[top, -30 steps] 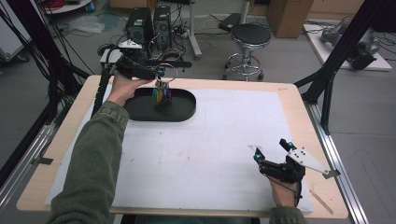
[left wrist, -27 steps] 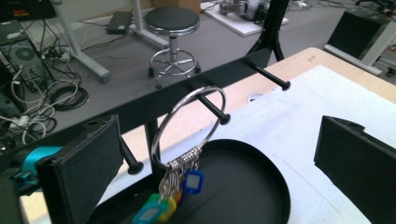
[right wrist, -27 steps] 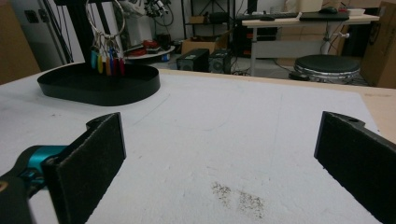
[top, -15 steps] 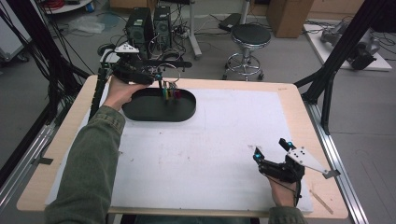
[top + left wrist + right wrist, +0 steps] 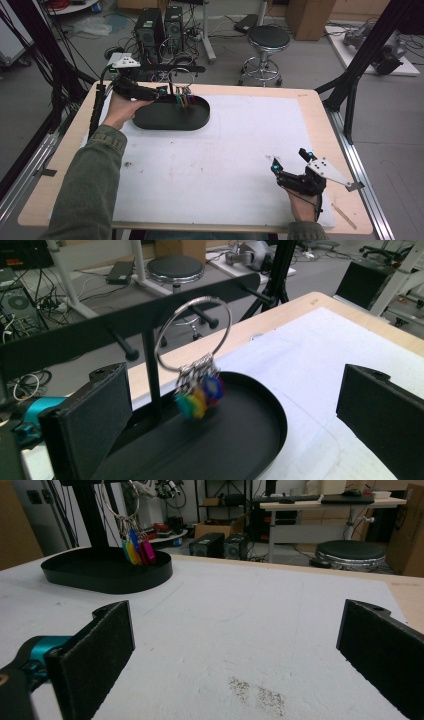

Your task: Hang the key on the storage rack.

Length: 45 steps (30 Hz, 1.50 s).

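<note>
White matting covers a wooden table (image 5: 320,107) in a cluttered workshop. At upper left of the high view, a key ring (image 5: 193,335) with coloured tags (image 5: 200,395) hangs from a peg on a black stand (image 5: 150,365) rising from an oval tray (image 5: 200,117). Just beside it, the left gripper (image 5: 161,91) is released, holding nothing. At lower right, the right gripper (image 5: 289,161) rests spread and empty. Withdrawing gently, clear of the ring, would avoid knocking it off.

grey floor (image 5: 300,60), round stool (image 5: 269,37)

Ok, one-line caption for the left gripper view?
Open left tongs face a key ring with coloured tags hanging from a black rack over its oval tray.
</note>
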{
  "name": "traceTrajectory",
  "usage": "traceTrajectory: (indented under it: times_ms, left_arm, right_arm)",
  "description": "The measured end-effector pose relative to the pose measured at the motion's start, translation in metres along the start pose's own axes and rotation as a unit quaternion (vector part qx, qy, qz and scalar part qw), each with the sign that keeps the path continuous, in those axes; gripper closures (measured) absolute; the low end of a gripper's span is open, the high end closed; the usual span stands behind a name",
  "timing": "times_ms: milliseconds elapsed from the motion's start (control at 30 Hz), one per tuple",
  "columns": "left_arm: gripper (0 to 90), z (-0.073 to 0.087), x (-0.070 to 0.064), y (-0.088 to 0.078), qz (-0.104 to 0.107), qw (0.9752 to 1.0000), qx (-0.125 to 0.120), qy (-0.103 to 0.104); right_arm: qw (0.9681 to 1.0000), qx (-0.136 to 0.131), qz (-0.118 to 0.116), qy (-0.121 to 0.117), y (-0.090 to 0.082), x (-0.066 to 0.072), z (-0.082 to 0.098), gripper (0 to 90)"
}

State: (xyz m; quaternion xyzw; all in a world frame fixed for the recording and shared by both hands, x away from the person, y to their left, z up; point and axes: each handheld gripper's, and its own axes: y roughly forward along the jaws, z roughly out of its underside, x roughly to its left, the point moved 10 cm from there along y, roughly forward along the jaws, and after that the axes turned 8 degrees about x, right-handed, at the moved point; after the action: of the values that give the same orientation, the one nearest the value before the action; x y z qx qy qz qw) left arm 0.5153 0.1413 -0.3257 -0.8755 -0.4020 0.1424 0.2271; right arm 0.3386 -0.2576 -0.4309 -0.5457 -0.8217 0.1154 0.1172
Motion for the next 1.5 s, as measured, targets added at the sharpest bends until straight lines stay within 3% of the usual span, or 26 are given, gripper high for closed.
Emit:
traceTrajectory:
  times_ms: [933, 1233, 1500]
  left_arm:
    - [1.7, 0.050, -0.001, -0.034, 0.014, 0.9999, 0.001, -0.007]
    - [2.0, 0.065, 0.003, -0.045, 0.004, 0.9999, 0.002, -0.011]
    - [2.0, 0.082, 0.000, -0.051, 0.008, 0.9998, -0.001, -0.017]
  right_arm:
    - [1.0000, 0.001, 0.002, 0.000, 0.000, 0.000, 0.000, 0.8]
    - [1.0000, 0.002, 0.003, 0.001, 0.001, 0.000, 0.000, 0.8]
    - [1.0000, 0.004, 0.004, 0.000, 0.001, 0.000, 0.001, 0.8]
